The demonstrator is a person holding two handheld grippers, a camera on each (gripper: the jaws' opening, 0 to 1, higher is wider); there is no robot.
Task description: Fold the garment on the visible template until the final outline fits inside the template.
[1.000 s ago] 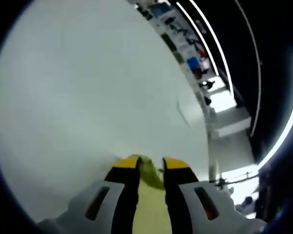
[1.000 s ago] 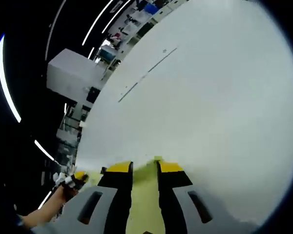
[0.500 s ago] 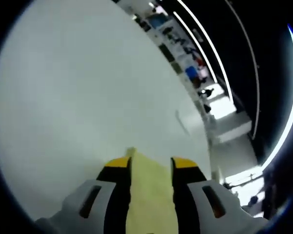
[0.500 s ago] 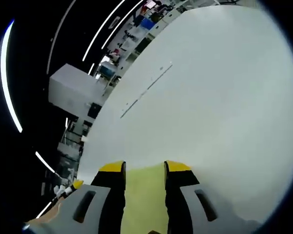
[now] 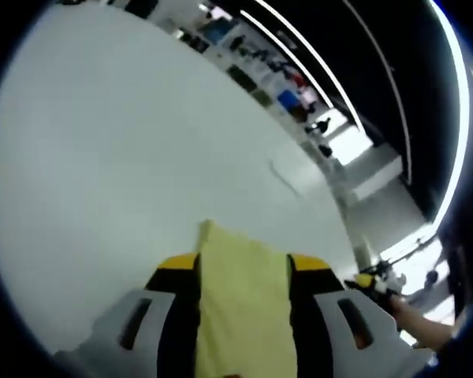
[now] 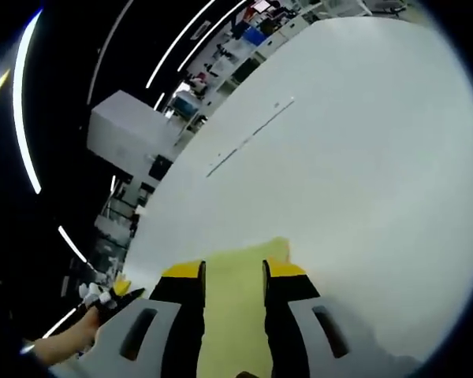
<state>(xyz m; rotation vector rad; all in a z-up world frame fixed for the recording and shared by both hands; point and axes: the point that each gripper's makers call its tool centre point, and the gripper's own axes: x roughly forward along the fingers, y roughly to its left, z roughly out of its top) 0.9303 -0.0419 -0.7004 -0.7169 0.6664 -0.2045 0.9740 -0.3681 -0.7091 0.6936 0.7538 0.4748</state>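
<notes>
A pale yellow garment (image 5: 240, 307) lies on the white table (image 5: 126, 157), and one edge of it runs up between the jaws of my left gripper (image 5: 243, 264). Those jaws stand wide apart, open, and the cloth between them is flat. In the right gripper view the same yellow garment (image 6: 235, 307) lies between the spread jaws of my right gripper (image 6: 232, 269), which is also open. A thin dark template line (image 6: 248, 138) crosses the table far ahead; it shows faintly as a line (image 5: 288, 175) in the left gripper view. Each view catches the other gripper held in a hand: the right gripper (image 5: 372, 280) and the left gripper (image 6: 109, 293).
The table edge (image 6: 154, 209) runs diagonally past the left of the right gripper view. Beyond it stand a white block (image 6: 126, 126) and shelves with coloured items (image 5: 288, 90) under long ceiling light strips. A person's hand (image 5: 414, 323) holds the other gripper.
Both pairs of jaws have spread apart. The yellow cloth, bunched and pinched at the tips a second ago, now lies flat between them. Both cameras have tilted a little.
</notes>
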